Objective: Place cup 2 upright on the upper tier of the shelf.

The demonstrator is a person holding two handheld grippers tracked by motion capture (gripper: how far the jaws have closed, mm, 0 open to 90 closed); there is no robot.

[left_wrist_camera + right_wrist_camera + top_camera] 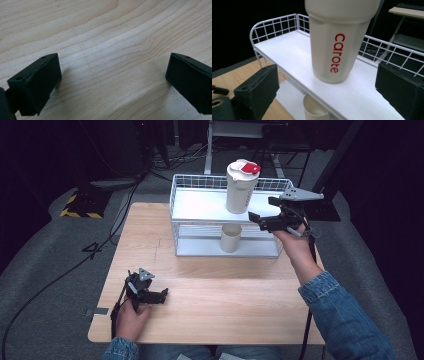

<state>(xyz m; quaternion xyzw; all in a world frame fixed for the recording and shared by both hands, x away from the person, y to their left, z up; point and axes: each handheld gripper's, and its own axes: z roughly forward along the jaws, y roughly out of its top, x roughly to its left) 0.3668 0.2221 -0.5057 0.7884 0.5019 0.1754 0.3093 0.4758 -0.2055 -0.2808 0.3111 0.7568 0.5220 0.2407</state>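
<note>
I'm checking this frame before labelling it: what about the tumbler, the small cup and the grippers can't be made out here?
- Tumbler: its lid is cut off by the top edge of the right gripper view.
- Small cup: in the right gripper view, the upper shelf hides part of its rim and the bottom edge cuts off its body.
- Left gripper: its body lies outside the left gripper view.

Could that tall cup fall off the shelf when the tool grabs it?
It might. The tall cup stands near the front edge of the top shelf, so a bump from the open right tool could tip it off. If it fell forward, it could hit the small cup below.
</note>
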